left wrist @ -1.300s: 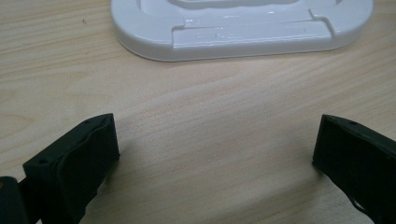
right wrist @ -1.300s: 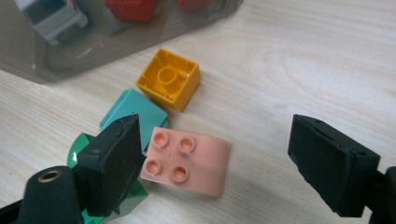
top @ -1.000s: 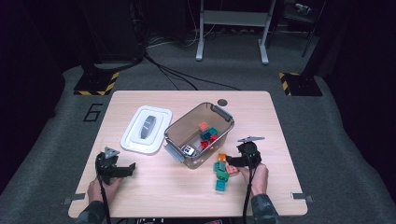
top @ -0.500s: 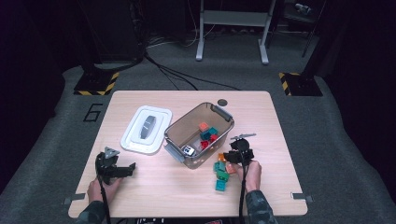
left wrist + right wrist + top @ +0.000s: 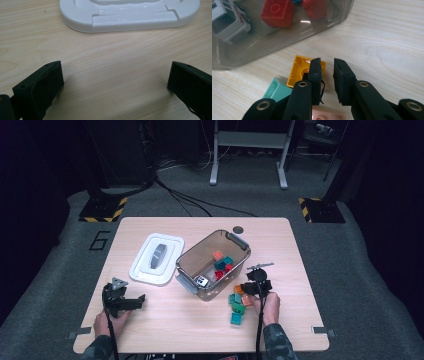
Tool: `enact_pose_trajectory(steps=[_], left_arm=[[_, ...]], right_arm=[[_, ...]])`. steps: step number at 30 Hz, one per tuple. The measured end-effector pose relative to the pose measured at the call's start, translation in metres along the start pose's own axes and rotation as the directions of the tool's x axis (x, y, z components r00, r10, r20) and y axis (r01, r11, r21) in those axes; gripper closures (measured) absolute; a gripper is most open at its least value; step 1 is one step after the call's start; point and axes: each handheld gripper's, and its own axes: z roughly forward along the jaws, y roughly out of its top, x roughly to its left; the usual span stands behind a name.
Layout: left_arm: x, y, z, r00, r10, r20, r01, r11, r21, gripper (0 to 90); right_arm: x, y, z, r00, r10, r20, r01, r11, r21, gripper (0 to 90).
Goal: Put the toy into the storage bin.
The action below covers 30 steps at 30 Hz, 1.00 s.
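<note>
Right gripper (image 5: 327,65) low over yellow block (image 5: 305,70) just beside clear bin (image 5: 212,264), jaws nearly together with narrow gap, nothing clamped; one jaw tip over block's open hollow. Teal block (image 5: 275,90) and pink block (image 5: 325,116) touching yellow one. Left gripper (image 5: 115,75) near white lid (image 5: 130,15), beside bin, jaws wide apart, empty, over bare table (image 5: 112,62).
</note>
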Motion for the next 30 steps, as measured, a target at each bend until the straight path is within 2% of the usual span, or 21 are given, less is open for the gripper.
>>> enact_pose_trajectory(steps=[1,2,6,7,15,23,24,30], left_arm=[[0.000,0.000,0.000,1.0000,0.000,0.000,0.000,1.0000,0.000,0.0],[0.000,0.000,0.000,1.0000,0.000,0.000,0.000,1.0000,0.000,0.0],[0.000,0.000,0.000,1.0000,0.001,0.000,-0.001,1.0000,0.000,0.0],[0.000,0.000,0.000,1.0000,0.000,0.000,0.000,1.0000,0.000,0.0],[0.000,0.000,0.000,1.0000,0.000,0.000,0.000,1.0000,0.000,0.0],[0.000,0.000,0.000,1.0000,0.001,0.000,-0.001,1.0000,0.000,0.0],[0.000,0.000,0.000,1.0000,0.000,0.000,0.000,1.0000,0.000,0.0],[0.000,0.000,0.000,1.0000,0.001,0.000,-0.001,1.0000,0.000,0.0]], right_arm=[[0.000,0.000,0.000,1.0000,0.000,0.000,0.000,1.000,0.000,77.2],[0.001,0.000,0.000,1.0000,0.000,-0.004,0.000,1.000,0.004,82.5],[0.001,-0.001,0.000,1.0000,0.003,-0.008,-0.003,1.000,-0.008,87.6],[0.001,-0.001,0.000,0.9998,0.008,-0.017,-0.008,1.000,-0.010,87.9],[-0.001,0.001,-0.006,1.0000,-0.001,0.009,0.002,1.000,-0.024,88.4],[-0.004,0.006,-0.022,0.9996,-0.004,0.027,0.006,0.998,-0.064,88.4],[-0.004,0.007,-0.024,0.9996,0.009,0.028,-0.007,0.998,-0.068,88.4],[-0.010,0.012,-0.035,0.9993,0.013,0.034,-0.010,0.996,-0.091,88.4]])
